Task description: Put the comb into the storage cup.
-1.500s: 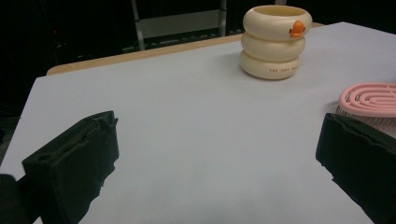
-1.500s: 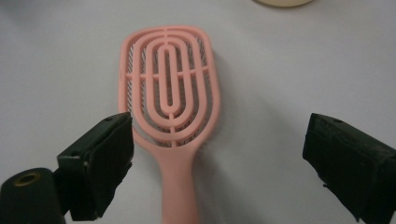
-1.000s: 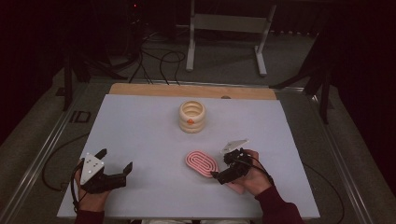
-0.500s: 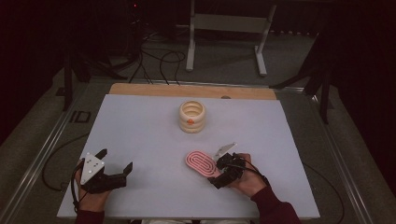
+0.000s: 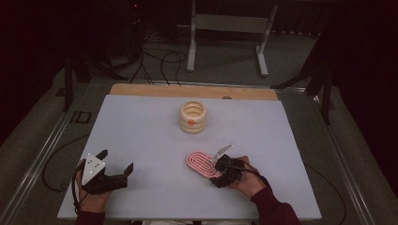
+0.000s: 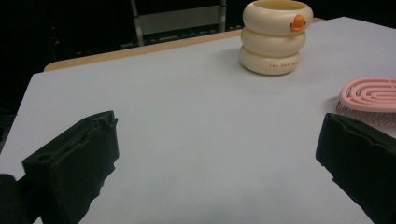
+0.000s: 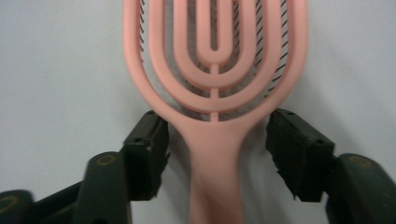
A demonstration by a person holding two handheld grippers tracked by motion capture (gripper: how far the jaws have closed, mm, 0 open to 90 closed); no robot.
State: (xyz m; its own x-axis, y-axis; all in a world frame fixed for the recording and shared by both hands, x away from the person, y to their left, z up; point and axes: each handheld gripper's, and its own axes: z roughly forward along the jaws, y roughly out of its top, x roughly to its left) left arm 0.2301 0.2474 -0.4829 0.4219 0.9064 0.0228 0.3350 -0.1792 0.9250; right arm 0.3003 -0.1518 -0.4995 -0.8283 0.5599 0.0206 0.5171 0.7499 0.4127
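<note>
A pink vented hairbrush [image 5: 202,163] lies bristles down on the white table [image 5: 141,131], right of centre. My right gripper [image 5: 215,172] straddles the brush [image 7: 215,60] where its head narrows into the handle. Its jaws have just been closing, and a thin gap still shows on each side of the neck [image 7: 217,135]. My left gripper [image 5: 116,161] rests at the front left, wide open with nothing between its fingers [image 6: 217,140]. The brush's head [image 6: 371,93] also appears at the right edge of the left gripper view.
A cream ringed cup with an orange duck mark [image 5: 193,117] stands upright at the table's middle back [image 6: 275,37]. A wooden strip [image 5: 187,90] edges the far side. Beyond it are a metal stand [image 5: 225,28] and cables on the floor.
My right gripper has slid slightly left and down onto the brush's handle end, and its jaws have narrowed around the neck. The left gripper, brush and cup have stayed put.
</note>
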